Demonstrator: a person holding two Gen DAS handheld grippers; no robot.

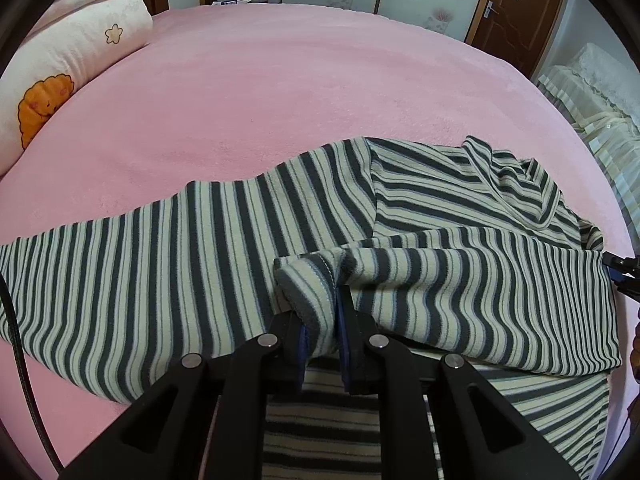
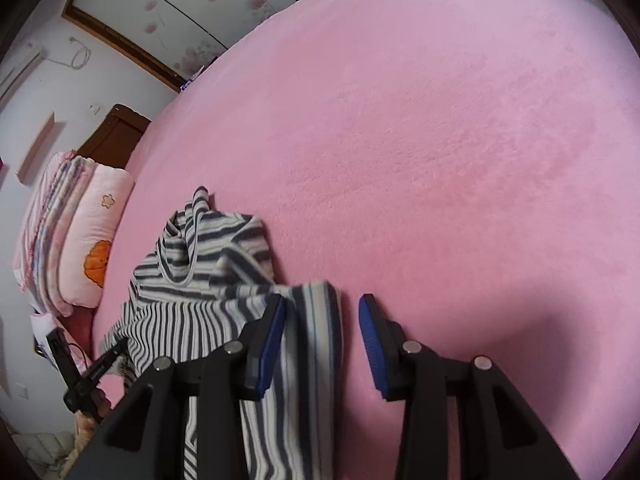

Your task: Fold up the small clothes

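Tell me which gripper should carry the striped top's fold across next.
Left. The left gripper is clamped on a bunched cuff of the striped top, while the right gripper stands open, pads gripping nothing, beside the cloth on the pink blanket.

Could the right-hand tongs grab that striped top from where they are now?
Probably yes. The right tongs stand open with a fold of the striped top already lying between the blue pads, nothing blocking it. The left tongs already pinch another fold.

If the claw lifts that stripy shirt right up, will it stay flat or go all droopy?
Probably droopy. The stripy shirt already ripples and bunches where the left claw pinches a fold, so it looks soft, not stiff. It likely weighs little, being thin knit. On the fuzzy pink blanket it would probably drag and wrinkle rather than slide.
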